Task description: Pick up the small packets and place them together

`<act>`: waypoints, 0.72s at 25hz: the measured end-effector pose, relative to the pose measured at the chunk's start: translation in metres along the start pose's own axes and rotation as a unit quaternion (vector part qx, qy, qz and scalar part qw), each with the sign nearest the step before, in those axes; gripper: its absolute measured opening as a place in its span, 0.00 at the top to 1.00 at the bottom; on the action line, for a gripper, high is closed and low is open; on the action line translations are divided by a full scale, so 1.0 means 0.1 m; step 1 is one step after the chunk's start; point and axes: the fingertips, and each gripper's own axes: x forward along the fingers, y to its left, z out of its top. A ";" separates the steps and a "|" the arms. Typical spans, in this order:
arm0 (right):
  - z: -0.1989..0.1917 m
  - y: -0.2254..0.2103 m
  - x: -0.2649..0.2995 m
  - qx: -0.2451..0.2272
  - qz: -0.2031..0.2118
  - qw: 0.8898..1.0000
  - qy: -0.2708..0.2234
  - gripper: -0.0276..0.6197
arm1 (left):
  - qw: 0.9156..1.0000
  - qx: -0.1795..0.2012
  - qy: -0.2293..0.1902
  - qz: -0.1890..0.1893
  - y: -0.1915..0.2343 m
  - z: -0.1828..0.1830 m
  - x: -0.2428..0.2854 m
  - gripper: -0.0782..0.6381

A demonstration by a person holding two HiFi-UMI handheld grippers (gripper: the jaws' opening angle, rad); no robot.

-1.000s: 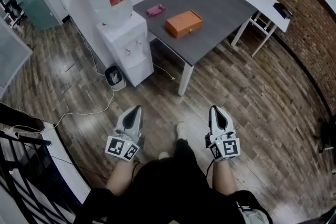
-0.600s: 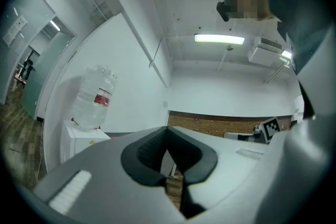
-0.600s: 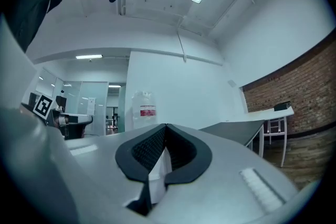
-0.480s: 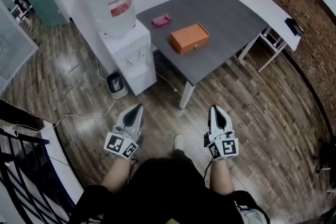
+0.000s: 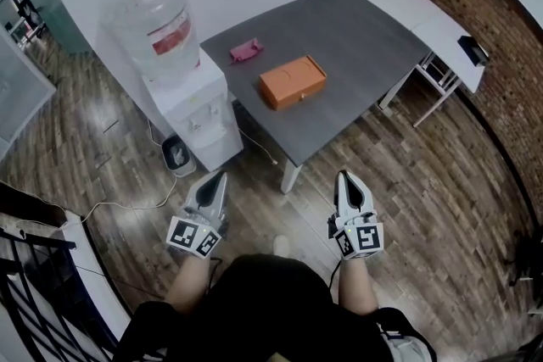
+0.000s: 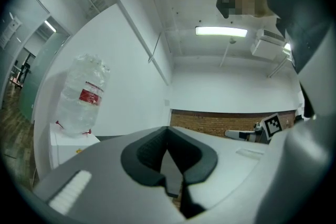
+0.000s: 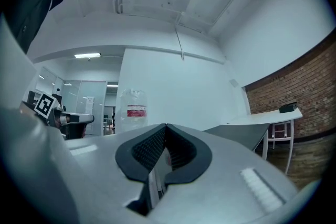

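Observation:
A small pink packet (image 5: 245, 51) lies near the far left edge of the grey table (image 5: 356, 38), and an orange box (image 5: 292, 81) sits just right of it. Both grippers are held low over the wood floor, well short of the table. My left gripper (image 5: 219, 176) is shut with nothing in it, as the left gripper view (image 6: 168, 131) also shows. My right gripper (image 5: 344, 176) is shut and empty too, its jaws meeting in the right gripper view (image 7: 166, 127). The packet and the box show in neither gripper view.
A white water dispenser (image 5: 199, 110) with a large bottle (image 5: 153, 21) stands against the table's left side, straight ahead of the left gripper. A white desk (image 5: 428, 21) adjoins the table at the far right, before a brick wall (image 5: 501, 55). A cable (image 5: 119, 203) trails over the floor.
The person has walked toward the table. The table, the box, the packet and the dispenser now sit closer and lower in the head view. Both grippers stay shut, held the same way.

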 end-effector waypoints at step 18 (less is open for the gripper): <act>0.01 -0.71 0.44 0.007 -0.017 1.000 -0.002 0.95 | 1.000 -0.003 -0.001 0.008 0.09 -0.05 0.78 0.89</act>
